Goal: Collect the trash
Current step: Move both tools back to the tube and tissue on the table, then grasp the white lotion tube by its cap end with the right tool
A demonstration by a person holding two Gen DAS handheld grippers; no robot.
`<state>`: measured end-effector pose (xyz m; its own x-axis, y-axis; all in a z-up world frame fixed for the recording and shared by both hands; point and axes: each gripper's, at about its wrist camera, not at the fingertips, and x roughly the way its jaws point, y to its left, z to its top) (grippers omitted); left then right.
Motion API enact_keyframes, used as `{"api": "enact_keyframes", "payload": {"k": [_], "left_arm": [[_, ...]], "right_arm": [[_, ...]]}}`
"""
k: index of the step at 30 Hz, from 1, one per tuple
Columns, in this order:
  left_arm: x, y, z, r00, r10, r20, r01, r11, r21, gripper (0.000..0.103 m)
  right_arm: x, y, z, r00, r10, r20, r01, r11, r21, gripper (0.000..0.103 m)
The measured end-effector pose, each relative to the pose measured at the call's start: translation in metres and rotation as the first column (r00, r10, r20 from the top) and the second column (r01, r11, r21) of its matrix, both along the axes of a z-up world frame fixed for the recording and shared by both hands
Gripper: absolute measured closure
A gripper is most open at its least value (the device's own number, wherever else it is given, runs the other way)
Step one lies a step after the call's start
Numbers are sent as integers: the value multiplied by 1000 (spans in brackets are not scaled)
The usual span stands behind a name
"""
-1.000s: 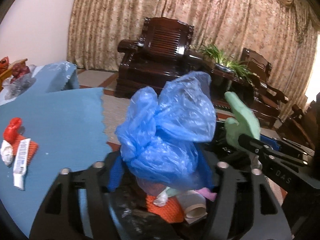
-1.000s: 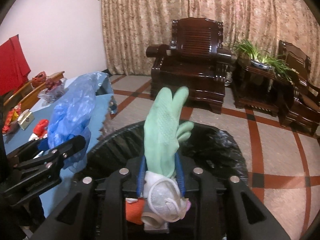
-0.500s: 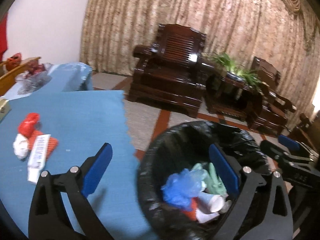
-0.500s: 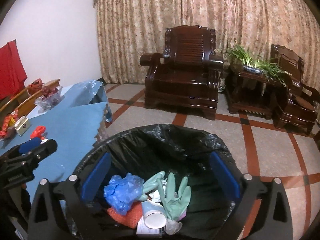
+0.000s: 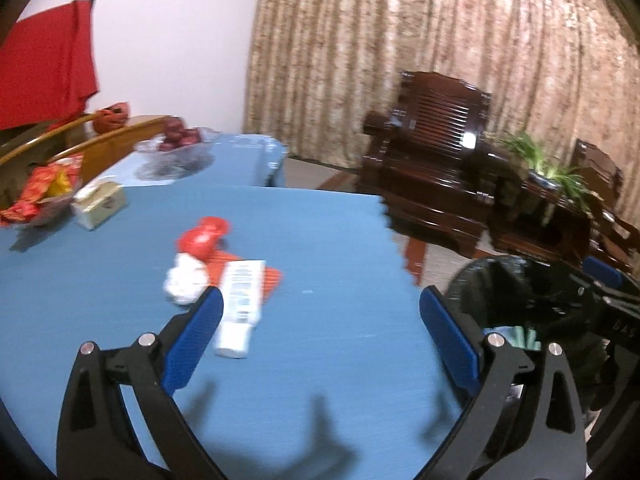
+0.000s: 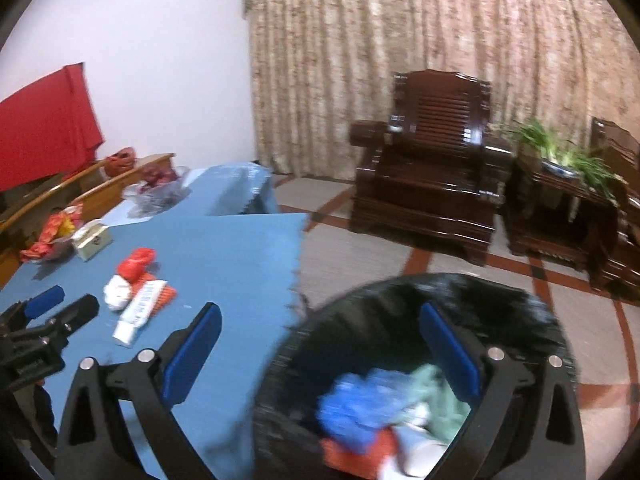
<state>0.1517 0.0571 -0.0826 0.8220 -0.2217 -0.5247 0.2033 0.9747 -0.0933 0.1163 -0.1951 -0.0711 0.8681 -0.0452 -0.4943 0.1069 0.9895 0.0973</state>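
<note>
Moved: blue bag and green glove now lie in the black bin; both cameras have swung toward the table.
Left gripper: jaws wide, nothing between.
Right gripper: jaws wide, empty, bin rim between the fingers.
Remaining trash: white tube, white wad, red wrapper on blue table, just beyond the left finger.

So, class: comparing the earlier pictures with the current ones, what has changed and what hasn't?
The left gripper let go of the crumpled blue plastic bag and the right gripper dropped the pale green rubber glove; both now lie in the black-lined bin. Both jaws have just opened, empty, and swung toward the blue table. The white tube stayed put.
</note>
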Motion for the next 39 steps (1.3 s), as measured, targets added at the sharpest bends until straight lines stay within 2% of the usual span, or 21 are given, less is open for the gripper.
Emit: {"api": "enact_keyframes", "payload": {"k": [10, 18, 24, 30, 35, 39], "left_arm": [[12, 85, -3, 988, 157, -1, -157, 987, 16, 7], [24, 120, -22, 976, 215, -21, -214, 976, 27, 7], [33, 148, -47, 969, 240, -63, -237, 970, 49, 7], [38, 171, -60, 960, 268, -84, -264, 963, 57, 7], [41, 188, -65, 955, 284, -91, -280, 959, 52, 7], [43, 197, -67, 952, 291, -96, -289, 957, 35, 7]], "right_arm": [[41, 84, -11, 992, 127, -13, -127, 992, -1, 6], [64, 128, -32, 984, 167, -65, -167, 986, 15, 6], [86, 164, -57, 969, 208, -135, -208, 978, 17, 6], [104, 201, -77, 954, 240, -181, -239, 971, 26, 6], [116, 227, -91, 943, 247, -223, -250, 968, 19, 14], [124, 237, -99, 932, 252, -260, -254, 967, 25, 26]]}}
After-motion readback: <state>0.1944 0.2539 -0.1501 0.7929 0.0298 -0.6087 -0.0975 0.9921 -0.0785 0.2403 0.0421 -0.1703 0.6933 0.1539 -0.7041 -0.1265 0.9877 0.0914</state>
